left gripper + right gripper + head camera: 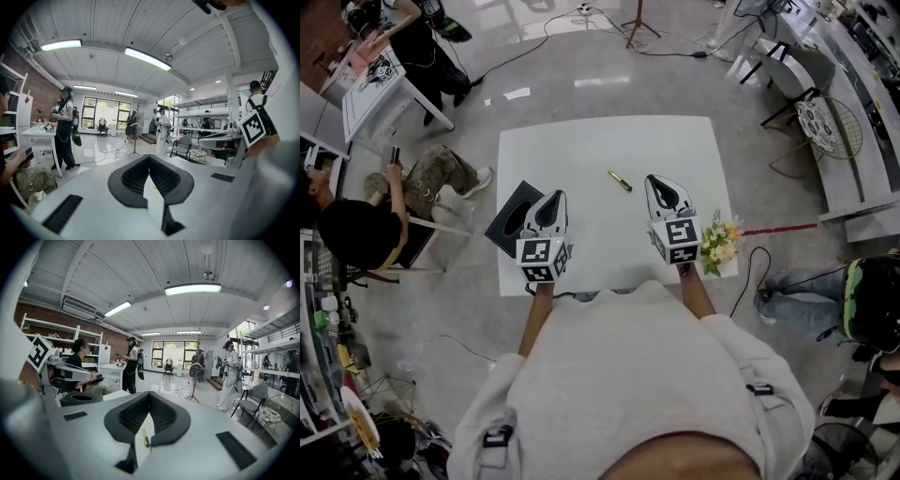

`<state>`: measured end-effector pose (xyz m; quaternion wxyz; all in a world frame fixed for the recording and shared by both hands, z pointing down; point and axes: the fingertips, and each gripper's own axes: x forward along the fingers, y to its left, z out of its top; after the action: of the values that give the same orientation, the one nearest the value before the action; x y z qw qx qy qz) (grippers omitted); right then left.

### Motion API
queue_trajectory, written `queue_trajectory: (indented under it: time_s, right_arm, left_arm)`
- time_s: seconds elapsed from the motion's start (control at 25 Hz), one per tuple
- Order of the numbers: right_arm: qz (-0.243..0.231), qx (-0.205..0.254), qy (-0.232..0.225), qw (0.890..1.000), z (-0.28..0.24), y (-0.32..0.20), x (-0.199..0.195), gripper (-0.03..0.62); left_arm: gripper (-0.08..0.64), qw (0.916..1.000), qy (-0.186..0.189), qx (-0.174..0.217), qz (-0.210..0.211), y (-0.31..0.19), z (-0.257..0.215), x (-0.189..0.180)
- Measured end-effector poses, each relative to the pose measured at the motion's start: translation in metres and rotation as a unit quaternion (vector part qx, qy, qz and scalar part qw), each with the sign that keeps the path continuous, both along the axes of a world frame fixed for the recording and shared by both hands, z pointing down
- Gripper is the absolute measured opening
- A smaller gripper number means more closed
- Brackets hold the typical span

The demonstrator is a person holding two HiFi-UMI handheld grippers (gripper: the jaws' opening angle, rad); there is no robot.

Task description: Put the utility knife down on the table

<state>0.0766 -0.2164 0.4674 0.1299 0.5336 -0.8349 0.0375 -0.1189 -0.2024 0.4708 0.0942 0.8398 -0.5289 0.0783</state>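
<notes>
Two handheld grippers, one table, one knife.

1. Left gripper (pixel 556 197): held over the near-left part of the white table (pixel 581 141). Its own view shows the two jaws closed tip to tip with nothing clamped between them (only pale tabletop shows through the opening behind the tips). It touches no object.

2. Right gripper (pixel 657 183): held over the near-right part of the table. Its jaws are likewise pressed together at the tips and carry nothing.

3. Utility knife (pixel 620 180): a slim yellow-and-dark tool lying flat on the table, free of both grippers. It rests between them and slightly beyond their tips, nearer the right one. In the right gripper view it shows through the opening under the closed jaw tips (it lies on the surface there, not in the grip).

4. Black box (pixel 515 218) with an oval opening in its top: it sits at the table's near-left edge, just beside the left gripper.

5. Flowers (pixel 719 242), a small yellow-and-white bunch: they sit at the table's near-right corner, just beside the right gripper.
</notes>
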Motion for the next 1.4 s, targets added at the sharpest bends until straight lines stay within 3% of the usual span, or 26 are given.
queue_trajectory:
  time_s: [0.56, 0.88, 1.4]
  right_arm:
    - [-0.001, -0.010, 0.005, 1.000, -0.0001, 0.0021, -0.0036, 0.032]
    - [0.000, -0.001, -0.015, 1.000, 0.0004, 0.0032, 0.0017, 0.032]
    - [0.004, -0.005, 0.001, 1.000, 0.0032, 0.0002, 0.0012, 0.032]
  left_arm:
    - [0.020, 1.0000, -0.001, -0.005, 0.003, -0.0003, 0.0015, -0.0012]
    - [0.020, 1.0000, 0.000, -0.007, 0.005, -0.0004, 0.0039, 0.0012]
    - [0.020, 0.9999, -0.001, -0.007, 0.007, -0.0051, 0.0050, 0.0024]
